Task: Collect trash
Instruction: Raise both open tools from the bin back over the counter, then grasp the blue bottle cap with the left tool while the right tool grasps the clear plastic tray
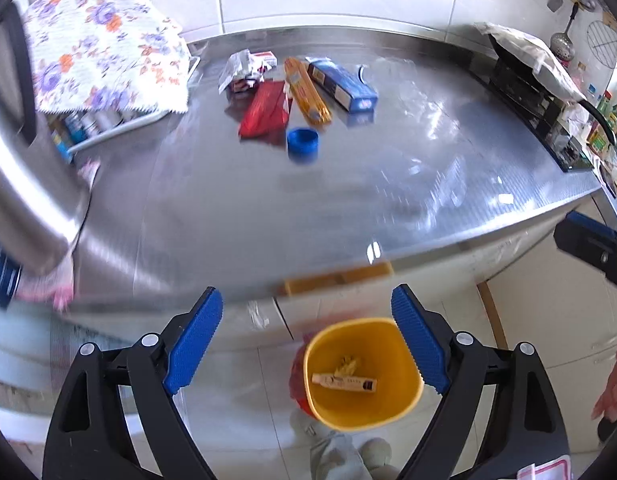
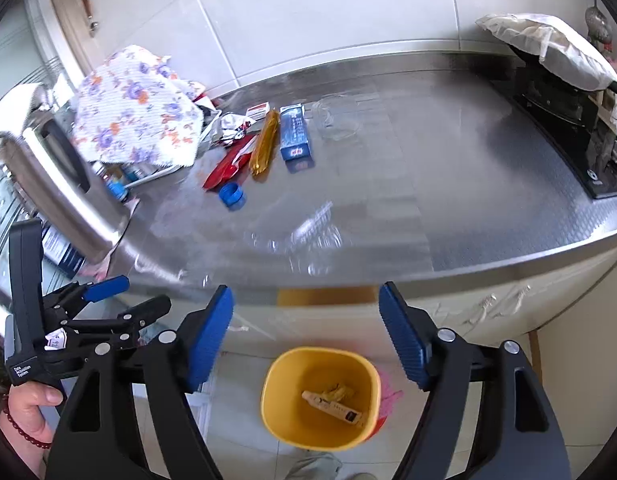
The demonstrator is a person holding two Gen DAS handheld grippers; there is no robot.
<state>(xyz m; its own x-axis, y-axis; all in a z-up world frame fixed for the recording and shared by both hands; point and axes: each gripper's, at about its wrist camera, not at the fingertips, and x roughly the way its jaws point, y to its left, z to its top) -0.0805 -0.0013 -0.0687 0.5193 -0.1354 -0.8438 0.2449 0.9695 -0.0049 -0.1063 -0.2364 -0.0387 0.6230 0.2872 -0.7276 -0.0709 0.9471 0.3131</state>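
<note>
Left hand-held gripper [image 1: 306, 340]: jaws spread wide, nothing between the blue pads; hangs over the floor in front of the surface.
Right hand-held gripper [image 2: 306, 338]: jaws likewise released and empty, above the bin.
Yellow bin [image 1: 392, 408]: on the tiled floor below the surface edge; inside lie 1 pale tube [image 1: 343, 382] and a crumpled yellowish scrap [image 1: 348, 363].
Steel surface [image 1: 388, 184]: carries the remaining trash, grouped toward its back left.
Blue cap [image 1: 303, 145]: nearest the front of that group, apart from the rest.
Red packet [image 1: 265, 110]: just behind the cap, lying flat.
Orange wrapper [image 1: 306, 92]: long, between the red packet and the blue box, touching or nearly touching both.
Blue box [image 1: 342, 84]: lying flat, right of the wrapper.
Crumpled silver foil [image 1: 237, 69]: at the back of the group, beside a small white-and-red carton [image 1: 264, 58].
Floral cloth [image 1: 104, 40]: draped over a rack at the left.
Covered pan [image 1: 520, 50]: on the black stove at the right.
</note>
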